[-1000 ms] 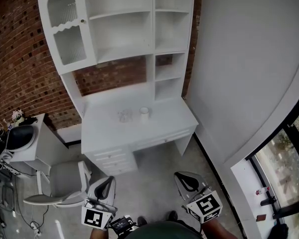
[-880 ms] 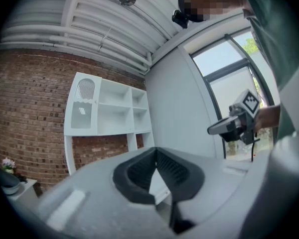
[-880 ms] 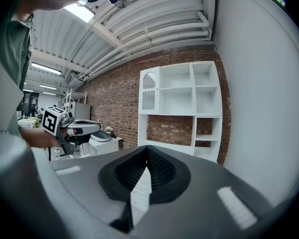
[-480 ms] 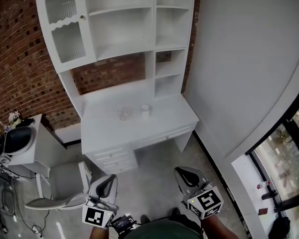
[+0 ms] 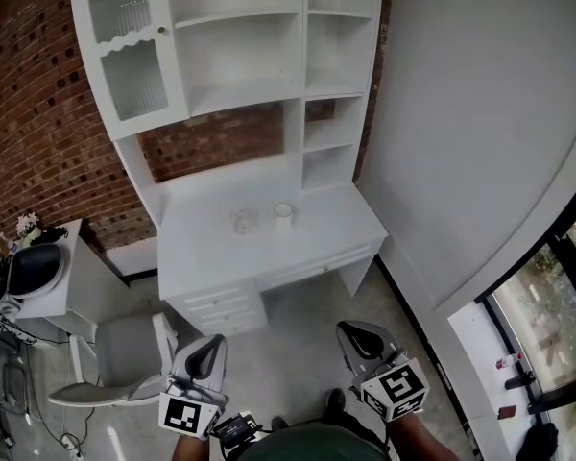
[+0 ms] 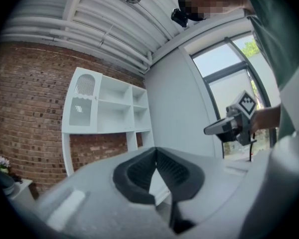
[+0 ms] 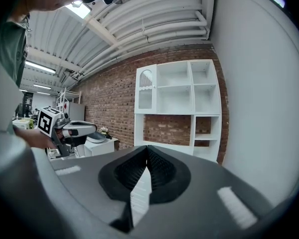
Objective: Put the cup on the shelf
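The clear thing (image 5: 241, 222) beside the cup (image 5: 283, 214) is too small to identify.

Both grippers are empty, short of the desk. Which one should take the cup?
Right, narrowly. The right gripper and left gripper are both shut, empty and about equally far from the cup. But a clear item sits just left of the cup, and the small open shelves are on the right.

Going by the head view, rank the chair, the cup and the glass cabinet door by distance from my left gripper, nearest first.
1. The chair, on the floor just left of the left gripper.
2. The cup, ahead and slightly right, standing on the desk.
3. The glass cabinet door, high at the left above the desk, farthest.
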{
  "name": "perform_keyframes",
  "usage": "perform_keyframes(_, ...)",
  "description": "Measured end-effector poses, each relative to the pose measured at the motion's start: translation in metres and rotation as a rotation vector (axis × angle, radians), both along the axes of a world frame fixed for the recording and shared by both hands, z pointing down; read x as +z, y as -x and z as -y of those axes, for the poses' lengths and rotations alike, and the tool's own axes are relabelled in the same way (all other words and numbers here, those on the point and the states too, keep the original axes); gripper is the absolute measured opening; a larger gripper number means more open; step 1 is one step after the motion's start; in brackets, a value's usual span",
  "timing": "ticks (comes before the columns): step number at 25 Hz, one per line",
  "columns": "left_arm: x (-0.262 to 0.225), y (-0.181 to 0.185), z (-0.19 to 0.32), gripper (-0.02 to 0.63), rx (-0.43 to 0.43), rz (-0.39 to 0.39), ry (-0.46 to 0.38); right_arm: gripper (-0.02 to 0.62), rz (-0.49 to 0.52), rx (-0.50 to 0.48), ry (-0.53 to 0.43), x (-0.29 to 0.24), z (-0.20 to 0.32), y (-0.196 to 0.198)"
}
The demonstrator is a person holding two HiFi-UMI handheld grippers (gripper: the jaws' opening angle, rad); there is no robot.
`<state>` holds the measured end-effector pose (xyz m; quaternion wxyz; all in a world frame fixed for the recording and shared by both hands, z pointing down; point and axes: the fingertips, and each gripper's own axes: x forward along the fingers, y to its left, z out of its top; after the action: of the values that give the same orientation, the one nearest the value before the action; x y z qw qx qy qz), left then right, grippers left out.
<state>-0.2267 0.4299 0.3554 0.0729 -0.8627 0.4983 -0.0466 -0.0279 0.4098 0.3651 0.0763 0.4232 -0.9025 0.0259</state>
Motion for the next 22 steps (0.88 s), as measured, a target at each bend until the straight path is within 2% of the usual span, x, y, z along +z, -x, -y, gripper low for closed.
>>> perform_keyframes(22,0.008,-0.055,0.063,0.003,-0.09,0.007,0.016,0.006,0.01,-0.123,0.014,0.008,0.084,-0.043)
